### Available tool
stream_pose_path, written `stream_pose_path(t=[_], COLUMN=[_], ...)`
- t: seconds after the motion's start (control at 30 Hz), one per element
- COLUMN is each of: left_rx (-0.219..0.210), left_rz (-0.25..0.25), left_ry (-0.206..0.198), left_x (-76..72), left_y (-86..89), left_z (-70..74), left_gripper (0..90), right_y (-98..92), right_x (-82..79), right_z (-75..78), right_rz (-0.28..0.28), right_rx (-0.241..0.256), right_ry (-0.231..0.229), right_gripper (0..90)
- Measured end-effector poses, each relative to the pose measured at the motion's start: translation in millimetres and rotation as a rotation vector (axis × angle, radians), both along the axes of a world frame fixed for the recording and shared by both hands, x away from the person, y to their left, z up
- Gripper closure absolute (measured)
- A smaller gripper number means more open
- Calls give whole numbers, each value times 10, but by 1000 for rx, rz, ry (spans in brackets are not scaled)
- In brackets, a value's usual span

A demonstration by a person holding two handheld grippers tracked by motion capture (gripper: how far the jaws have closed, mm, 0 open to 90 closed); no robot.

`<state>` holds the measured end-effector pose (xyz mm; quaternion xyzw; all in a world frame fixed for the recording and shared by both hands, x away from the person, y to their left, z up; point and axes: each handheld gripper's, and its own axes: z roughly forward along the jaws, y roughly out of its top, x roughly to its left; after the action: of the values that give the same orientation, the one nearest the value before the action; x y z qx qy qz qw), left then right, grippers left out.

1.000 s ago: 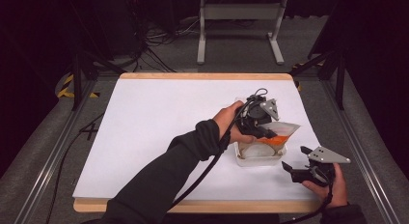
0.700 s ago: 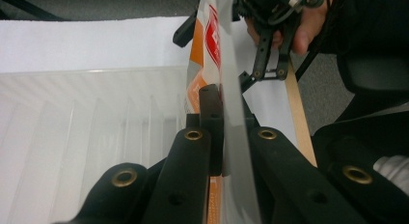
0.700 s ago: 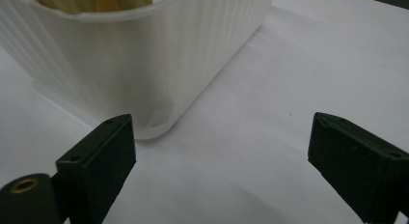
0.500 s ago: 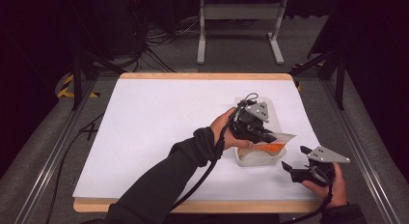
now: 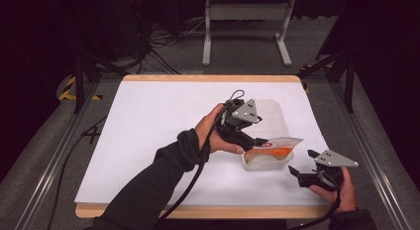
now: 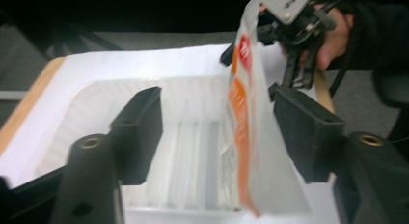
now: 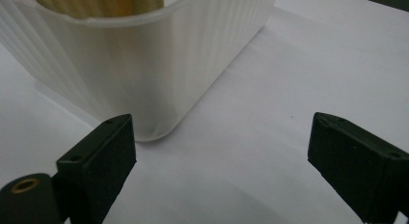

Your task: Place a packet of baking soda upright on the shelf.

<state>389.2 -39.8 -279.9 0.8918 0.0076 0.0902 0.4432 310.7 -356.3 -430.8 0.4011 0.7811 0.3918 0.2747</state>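
A white ribbed plastic tub stands on the white table sheet at the right front. An orange-and-white packet leans in it, its top poking over the rim. My left gripper hangs at the tub's left rim, open. In the left gripper view the packet stands between the spread jaws, close to the right one, above the tub. My right gripper rests open on the table just right of the tub. In the right gripper view the tub's corner is ahead of the gripper.
A clear flat plastic lid or tray lies on the sheet just behind the tub. The table's wooden front edge is near my right hand. Metal rails run along both sides, and a stand and cables are on the floor beyond.
My left gripper has drifted left and back from above the tub. The packet has sunk lower into the tub. The right gripper has stayed put.
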Motion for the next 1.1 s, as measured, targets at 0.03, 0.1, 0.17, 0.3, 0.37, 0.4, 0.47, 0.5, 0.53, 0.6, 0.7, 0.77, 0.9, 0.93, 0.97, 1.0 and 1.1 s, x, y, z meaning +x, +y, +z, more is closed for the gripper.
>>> stream_pose_path(t=[0.03,0.1,0.17,0.3,0.37,0.4,0.47,0.5,0.53,0.6,0.7,0.77,0.9,0.93,0.97,1.0,1.1], left_rx=[-3,4,5,8,33,33,54,59,60,71,86,93,117,114,114,109,105], left_rz=[8,25,28,64,71,71,88,97,104,113,139,158,176,191,191,202,215], left_ry=[7,-15,-21,-21,-35,-35,-39,-37,-39,-43,-43,-41,-64,-68,-68,-66,-48], left_x=[-1,3,13,29,29,29,32,34,36,39,72,78,87,98,98,98,108], left_y=[37,91,121,243,294,294,346,407,434,462,569,637,734,809,809,852,934], left_z=[-15,-38,-55,-148,-192,-192,-240,-295,-325,-353,-457,-507,-547,-576,-576,-600,-669], left_gripper=[306,271,240,201,186,172,157,151,148,145,129,118,110,103,100,100,102], right_y=[-4,-8,-6,6,12,12,20,22,22,22,32,36,28,26,26,26,30], right_x=[2,5,6,6,5,5,7,5,6,11,16,13,9,5,5,4,12], right_z=[-1,5,5,6,17,17,13,13,13,14,17,15,28,31,31,27,24], right_rz=[-2,-2,0,-2,0,0,3,4,4,2,6,5,1,4,4,4,2], right_rx=[1,4,3,-4,-1,-1,-8,-9,-9,-11,-13,-19,-15,-16,-16,-21,-23], right_ry=[1,-3,-3,0,-2,-2,-1,-1,-1,-2,-4,-1,-4,-10,-10,-10,-5], right_gripper=[107,107,107,108,108,108,107,108,108,107,107,107,107,107,107,108,107])
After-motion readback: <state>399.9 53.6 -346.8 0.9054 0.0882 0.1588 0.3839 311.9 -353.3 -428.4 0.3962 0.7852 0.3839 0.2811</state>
